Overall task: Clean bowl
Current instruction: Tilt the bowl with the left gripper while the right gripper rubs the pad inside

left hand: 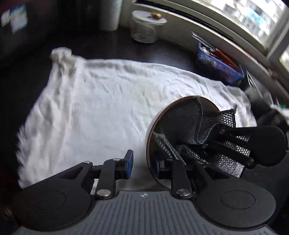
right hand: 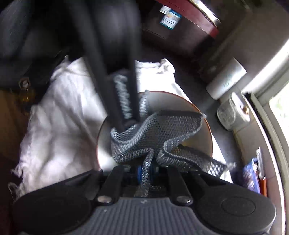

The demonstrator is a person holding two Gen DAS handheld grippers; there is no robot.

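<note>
Right gripper (right hand: 145, 170): jaws nearly closed, pinching the grey mesh cloth (right hand: 155, 137), bottom centre.
Left gripper (left hand: 144, 162): slightly parted astride the bowl (left hand: 153, 124) rim, contact unclear.
Bowl: tilted, lower right over the white towel (left hand: 101, 101).
Technique: steady the rim; sweep the cloth around the inside wall.

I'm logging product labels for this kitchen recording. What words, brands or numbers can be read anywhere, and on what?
Nothing can be read with certainty.
White script on the left gripper's finger: motion-blurred, illegible.
Blue and white label on the dark red box: too small and blurred.
Stickers on the dark surface: blurred, illegible.
Mesh cloth, bowl, white towel: no text.
</note>
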